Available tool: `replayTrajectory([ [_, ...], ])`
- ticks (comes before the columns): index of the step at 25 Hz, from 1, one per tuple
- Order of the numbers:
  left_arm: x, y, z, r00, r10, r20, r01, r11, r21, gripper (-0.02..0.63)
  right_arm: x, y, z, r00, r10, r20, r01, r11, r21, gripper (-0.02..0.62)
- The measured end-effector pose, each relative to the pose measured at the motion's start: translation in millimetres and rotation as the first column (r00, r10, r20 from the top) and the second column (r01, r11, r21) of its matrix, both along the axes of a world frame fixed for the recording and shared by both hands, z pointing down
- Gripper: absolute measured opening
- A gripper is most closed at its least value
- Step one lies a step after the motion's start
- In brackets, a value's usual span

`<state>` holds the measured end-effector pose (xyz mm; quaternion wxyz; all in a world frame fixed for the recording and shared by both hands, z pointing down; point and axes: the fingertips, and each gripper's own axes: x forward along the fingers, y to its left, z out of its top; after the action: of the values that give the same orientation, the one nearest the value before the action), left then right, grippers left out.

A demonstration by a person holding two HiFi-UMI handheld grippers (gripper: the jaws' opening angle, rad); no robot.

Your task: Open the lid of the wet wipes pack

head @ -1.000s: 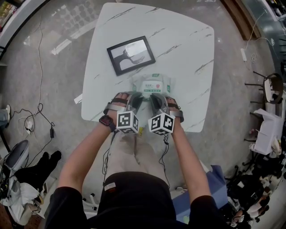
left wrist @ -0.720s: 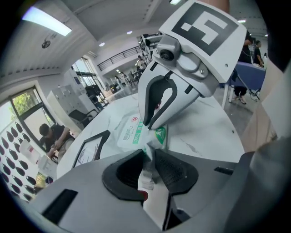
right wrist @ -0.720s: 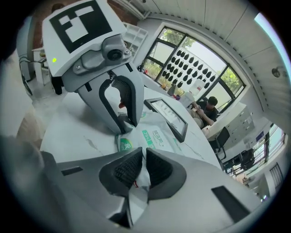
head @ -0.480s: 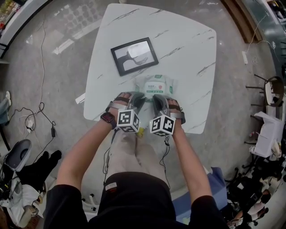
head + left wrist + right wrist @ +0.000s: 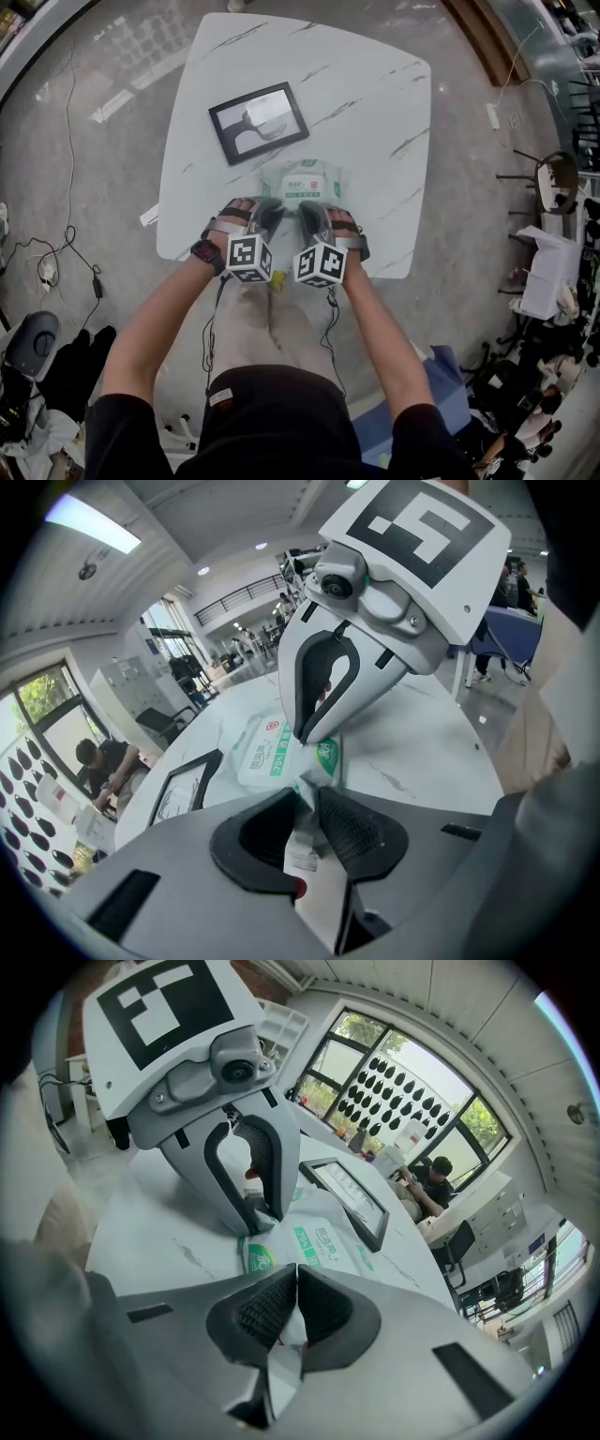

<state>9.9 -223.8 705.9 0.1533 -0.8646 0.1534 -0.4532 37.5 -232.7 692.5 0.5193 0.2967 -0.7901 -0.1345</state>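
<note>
Head view looks steeply down; both gripper views, low and close, share the white-and-green wet wipes pack (image 5: 267, 752).

L forearm (image 5: 155, 323) and R forearm (image 5: 384, 328), both bare, run from 6 o'clock up twd 12 and converge. L hand (image 5: 230, 223) sits at 9 o'clock of R hand (image 5: 342, 225), close, w/ a small gap between them. Watch (image 5: 204, 251) on L wrist. L tongs (image 5: 307, 803) pitch steeply down, jaws nipped on a thin flap of the wet wipes pack (image 5: 302, 183). R tongs (image 5: 296, 1283) at the same pitch, jaws all but together w/ pack film pinched between. Marker cubes (image 5: 248, 258) sit at the 6 o'clock end.
</note>
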Motion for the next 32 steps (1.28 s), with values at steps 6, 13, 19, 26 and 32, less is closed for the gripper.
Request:
replayTrajectory([
  [6,4.8,-0.5,1.6,1.000,0.005,-0.001,-0.005,1.000,-0.010,0.095,3.9,-0.3,-1.9,1.000,0.008,-0.018,-0.008,1.000,0.004,0.008],
  [13,3.4,0.6,1.2,1.000,0.007,0.014,-0.006,1.000,-0.019,0.095,2.3,0.6,-8.6,1.000,0.017,-0.016,-0.017,1.000,0.006,0.005],
  [19,3.2,0.2,1.3,1.000,0.007,0.022,-0.006,1.000,-0.016,0.095,1.7,-0.4,-10.9,0.999,0.029,-0.018,-0.029,1.000,0.005,0.005],
  [26,3.5,1.9,-0.5,1.000,0.004,0.027,-0.004,1.000,-0.014,0.095,2.3,1.5,-13.5,0.999,0.031,-0.019,-0.031,1.000,0.001,0.005],
  [32,3.6,2.1,-2.0,1.000,0.007,0.029,-0.006,1.000,-0.015,0.095,1.0,-1.2,-24.9,0.999,0.037,0.000,-0.037,0.999,0.026,0.002],
])
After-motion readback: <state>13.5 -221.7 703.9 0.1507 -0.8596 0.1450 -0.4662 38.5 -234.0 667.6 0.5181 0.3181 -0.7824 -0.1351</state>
